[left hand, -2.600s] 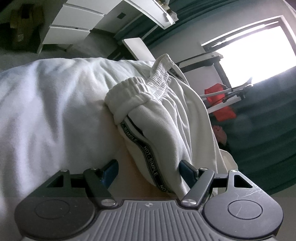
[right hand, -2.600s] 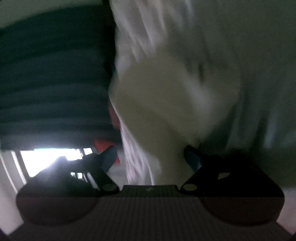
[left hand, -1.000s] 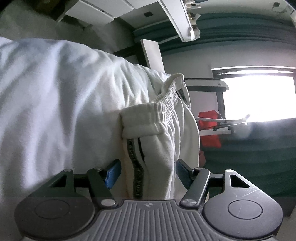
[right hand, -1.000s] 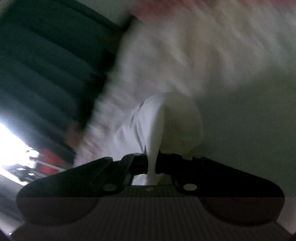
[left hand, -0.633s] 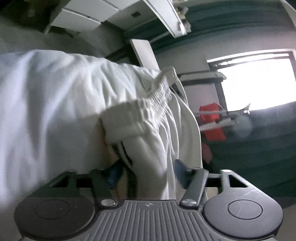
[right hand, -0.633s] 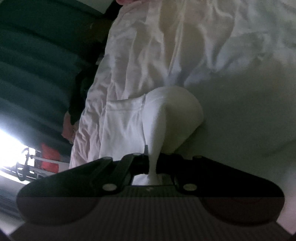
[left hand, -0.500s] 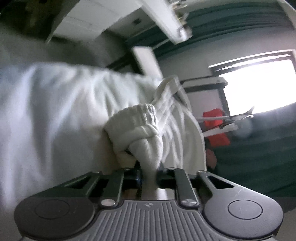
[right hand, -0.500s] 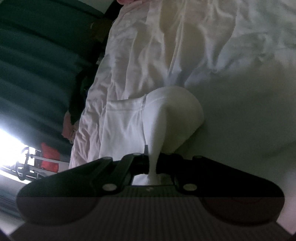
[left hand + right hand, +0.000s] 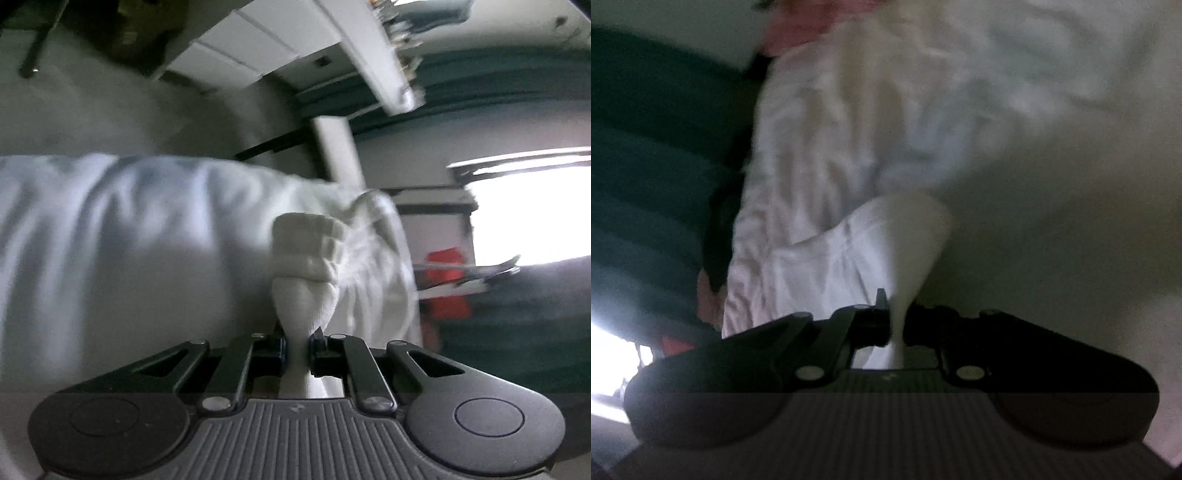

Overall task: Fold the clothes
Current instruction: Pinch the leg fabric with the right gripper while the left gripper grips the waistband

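White shorts with an elastic waistband [image 9: 306, 251] lie on a white bedsheet [image 9: 110, 229]. My left gripper [image 9: 297, 347] is shut on the bunched waistband corner, which bulges out just beyond the fingertips. In the right wrist view my right gripper [image 9: 895, 328] is shut on a pinched fold at the hem end of the white shorts [image 9: 849, 258], and the cloth stretches away up and to the left. Both views are blurred.
A white cabinet with drawers [image 9: 258, 48] and a white post [image 9: 338, 151] stand behind the bed. A bright window [image 9: 532, 206], a red object [image 9: 445, 288] and dark green curtains [image 9: 657, 147] are off to the side. Something pink [image 9: 801, 26] lies at the sheet's far edge.
My left gripper has closed on the shorts' waistband and lifted it, so the black printed side stripe is hidden. My right gripper stays shut on its fold, and the view has shifted.
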A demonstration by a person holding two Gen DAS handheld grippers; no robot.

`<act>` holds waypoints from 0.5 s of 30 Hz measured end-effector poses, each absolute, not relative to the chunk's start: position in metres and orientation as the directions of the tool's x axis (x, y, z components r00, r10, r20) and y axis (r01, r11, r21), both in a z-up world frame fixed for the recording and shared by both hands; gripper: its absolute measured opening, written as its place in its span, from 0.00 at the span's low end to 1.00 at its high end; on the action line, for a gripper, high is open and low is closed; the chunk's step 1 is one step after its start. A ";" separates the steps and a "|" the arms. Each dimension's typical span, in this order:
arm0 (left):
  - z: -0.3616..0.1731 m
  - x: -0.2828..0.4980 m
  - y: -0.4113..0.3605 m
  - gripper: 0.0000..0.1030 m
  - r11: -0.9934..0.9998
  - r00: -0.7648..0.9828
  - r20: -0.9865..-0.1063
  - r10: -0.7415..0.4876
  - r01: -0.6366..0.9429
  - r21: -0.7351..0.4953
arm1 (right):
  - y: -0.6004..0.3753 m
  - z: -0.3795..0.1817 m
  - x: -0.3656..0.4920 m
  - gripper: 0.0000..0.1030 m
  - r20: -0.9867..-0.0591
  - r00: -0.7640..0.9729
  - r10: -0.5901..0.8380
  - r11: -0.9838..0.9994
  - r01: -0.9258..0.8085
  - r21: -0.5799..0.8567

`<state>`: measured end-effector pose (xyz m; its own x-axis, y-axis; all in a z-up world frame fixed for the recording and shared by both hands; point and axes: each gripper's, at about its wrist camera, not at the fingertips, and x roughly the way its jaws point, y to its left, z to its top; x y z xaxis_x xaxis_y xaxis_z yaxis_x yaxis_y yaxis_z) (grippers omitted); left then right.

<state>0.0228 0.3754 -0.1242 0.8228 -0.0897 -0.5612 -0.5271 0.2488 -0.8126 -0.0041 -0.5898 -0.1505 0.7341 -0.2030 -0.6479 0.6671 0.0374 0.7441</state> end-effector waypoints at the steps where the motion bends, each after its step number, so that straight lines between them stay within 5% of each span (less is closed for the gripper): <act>1: -0.121 0.025 0.374 0.11 0.279 0.820 -0.566 -0.081 -0.527 -0.803 | -0.592 -0.155 -0.009 0.21 -0.642 0.739 -0.206 -0.001 0.656 0.755; 5: -0.108 0.035 0.369 0.12 0.393 0.809 -0.586 -0.038 -0.527 -0.754 | -0.602 -0.158 -0.024 0.75 -0.577 0.755 -0.312 -0.047 0.594 0.803; 10: -0.109 0.040 0.365 0.13 0.422 0.792 -0.609 -0.031 -0.542 -0.727 | -0.618 -0.173 -0.007 0.74 -0.543 0.805 -0.239 0.013 0.562 0.827; 13: -0.110 0.039 0.361 0.13 0.423 0.784 -0.620 -0.031 -0.552 -0.719 | -0.624 -0.173 0.006 0.65 -0.554 0.807 -0.206 0.092 0.579 0.810; 15: -0.109 0.039 0.358 0.13 0.441 0.780 -0.626 -0.022 -0.554 -0.706 | -0.625 -0.169 0.013 0.15 -0.585 0.789 -0.188 0.170 0.613 0.772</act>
